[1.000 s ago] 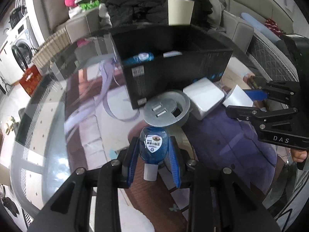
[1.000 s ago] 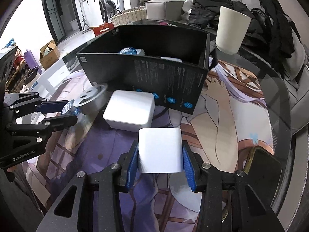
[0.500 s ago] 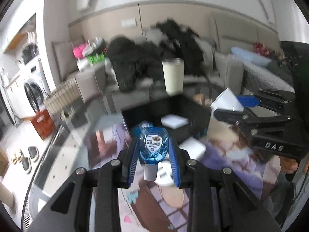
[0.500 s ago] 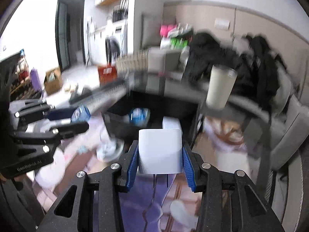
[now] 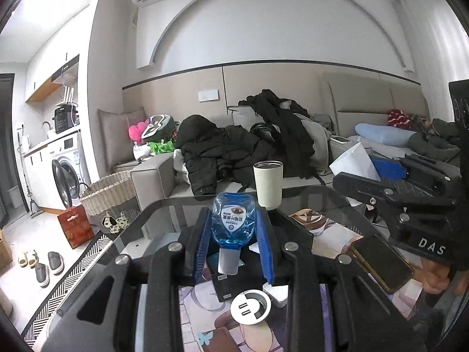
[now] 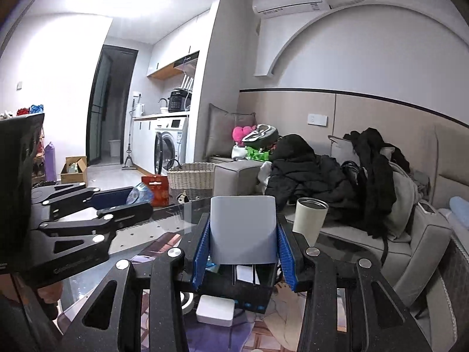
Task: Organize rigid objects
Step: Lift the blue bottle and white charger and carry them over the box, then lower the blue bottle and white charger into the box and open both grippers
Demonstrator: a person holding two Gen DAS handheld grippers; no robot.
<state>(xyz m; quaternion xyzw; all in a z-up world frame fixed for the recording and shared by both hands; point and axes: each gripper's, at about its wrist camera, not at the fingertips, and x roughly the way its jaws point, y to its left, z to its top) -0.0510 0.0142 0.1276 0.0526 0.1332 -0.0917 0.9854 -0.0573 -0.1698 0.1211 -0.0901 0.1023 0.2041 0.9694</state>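
Left gripper (image 5: 234, 245) clamped on blue bottle (image 5: 233, 223), cap end down. Right gripper (image 6: 244, 252) clamped on white box (image 6: 244, 228). Black box (image 6: 243, 290) below mostly hidden behind both, contents hard to make out.

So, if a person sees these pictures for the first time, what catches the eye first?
Probably the blue bottle, gripped cap-down in the left claw at the centre of the left wrist view. Next comes the white box clamped in the right claw, raised above the black box on the glass table. Behind both, a sofa is piled with dark jackets.
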